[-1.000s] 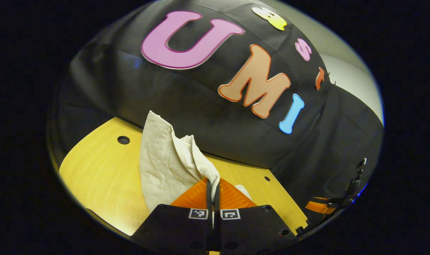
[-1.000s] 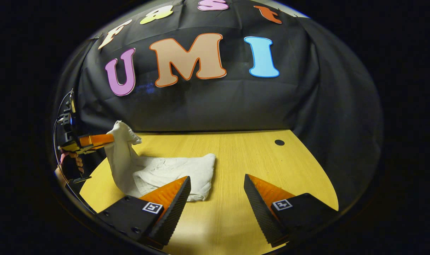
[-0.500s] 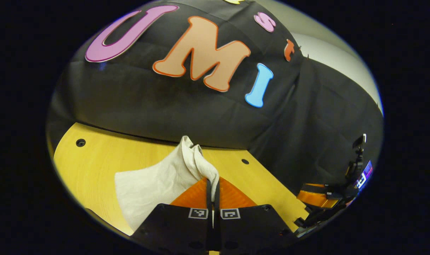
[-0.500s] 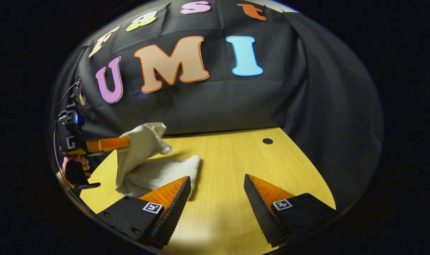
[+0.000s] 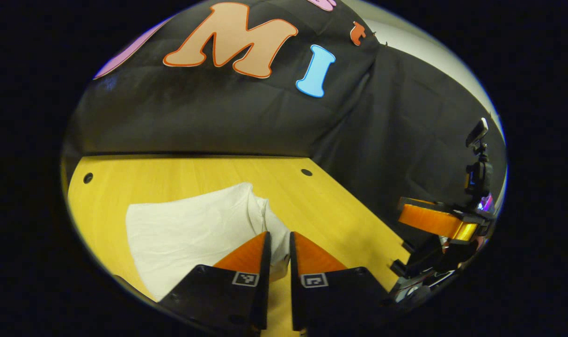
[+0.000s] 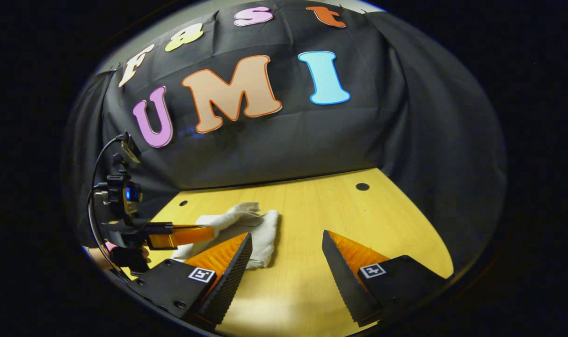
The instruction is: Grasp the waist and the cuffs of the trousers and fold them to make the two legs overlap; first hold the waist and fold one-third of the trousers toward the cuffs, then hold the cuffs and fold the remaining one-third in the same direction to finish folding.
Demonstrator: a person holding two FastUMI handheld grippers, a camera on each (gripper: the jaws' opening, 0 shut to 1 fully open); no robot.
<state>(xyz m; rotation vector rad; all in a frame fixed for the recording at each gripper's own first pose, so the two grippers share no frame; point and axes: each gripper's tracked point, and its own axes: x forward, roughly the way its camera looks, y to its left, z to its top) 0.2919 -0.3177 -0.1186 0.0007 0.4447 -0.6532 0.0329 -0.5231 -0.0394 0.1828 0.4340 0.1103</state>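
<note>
On the yellow table (image 5: pixel 340 210) the folded trousers (image 5: pixel 190 231) lie flat; my left gripper (image 5: pixel 278 248) barely parted around their last corner, my right gripper (image 6: pixel 286 262) wide open and empty, I risk dragging that fold undone if cloth snags

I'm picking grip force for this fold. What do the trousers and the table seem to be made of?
The trousers look like thin woven cloth, maybe cotton or linen, matt and off-white: they crease softly and lie in limp folds. The table looks like wood or wood-pattern laminate, smooth with a slight sheen: fine straight grain lines run along it, and round holes are cut through it. Which of the two, I cannot tell.
</note>
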